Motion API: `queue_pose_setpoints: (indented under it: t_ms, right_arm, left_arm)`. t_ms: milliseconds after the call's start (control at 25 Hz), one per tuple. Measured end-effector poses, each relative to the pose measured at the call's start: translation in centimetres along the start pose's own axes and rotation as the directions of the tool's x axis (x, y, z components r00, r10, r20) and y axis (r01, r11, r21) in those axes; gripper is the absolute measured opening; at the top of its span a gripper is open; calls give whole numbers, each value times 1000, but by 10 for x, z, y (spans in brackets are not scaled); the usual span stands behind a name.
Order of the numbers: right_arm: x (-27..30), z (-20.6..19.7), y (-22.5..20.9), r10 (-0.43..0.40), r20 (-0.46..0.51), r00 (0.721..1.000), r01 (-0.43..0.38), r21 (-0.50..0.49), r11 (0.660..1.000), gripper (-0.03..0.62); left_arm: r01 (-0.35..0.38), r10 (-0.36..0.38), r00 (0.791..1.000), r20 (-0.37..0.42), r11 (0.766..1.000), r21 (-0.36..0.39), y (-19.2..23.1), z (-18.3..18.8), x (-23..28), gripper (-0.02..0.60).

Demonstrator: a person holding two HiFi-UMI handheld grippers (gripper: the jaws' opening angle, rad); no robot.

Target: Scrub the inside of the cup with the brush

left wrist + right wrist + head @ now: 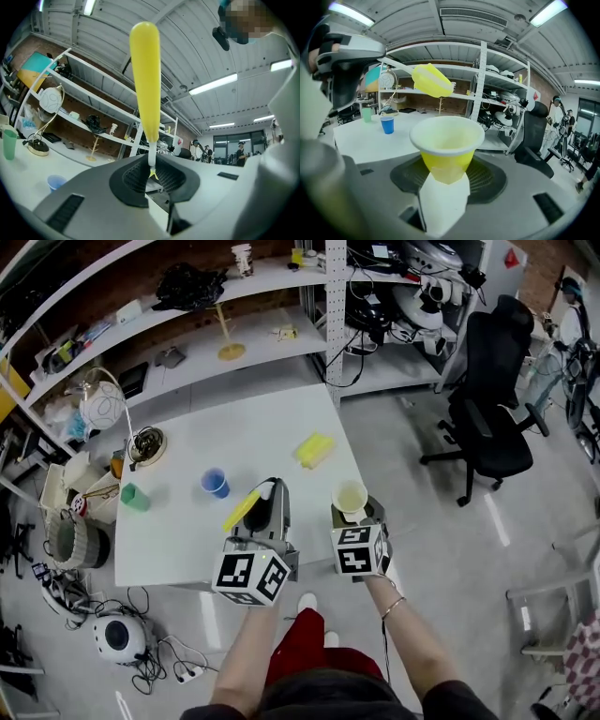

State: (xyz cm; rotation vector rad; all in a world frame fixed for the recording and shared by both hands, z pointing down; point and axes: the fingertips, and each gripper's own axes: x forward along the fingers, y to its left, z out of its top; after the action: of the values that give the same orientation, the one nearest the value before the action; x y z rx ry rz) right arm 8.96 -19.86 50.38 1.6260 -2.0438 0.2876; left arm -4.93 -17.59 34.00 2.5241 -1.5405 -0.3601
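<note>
My left gripper [264,507] is shut on the thin white stem of the yellow brush [242,510] near the table's front edge. In the left gripper view the brush [145,79] stands straight up out of the shut jaws of that gripper [152,171]. My right gripper [354,514] is shut on a yellow cup [351,498] with a white rim, held upright over the front right corner of the table. The right gripper view shows the cup [447,145] pinched low in my right gripper [445,176], mouth up, and the brush [432,80] hanging above and left of it, apart from the rim.
On the white table [253,427] stand a blue cup [215,483], a green cup [134,497], a yellow sponge [314,450] and a lamp base [146,445]. White shelves run behind the table. A black office chair [487,399] stands to the right.
</note>
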Motion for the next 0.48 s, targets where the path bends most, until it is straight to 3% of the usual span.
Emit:
queue_pose_setpoints:
  t_ms: [480]
  right_arm:
    - [69,2,-2,19,-38,999,-18,25,1000,239]
  left_arm:
    - [-13,13,999,-49,1000,-1,37,-31,53,43]
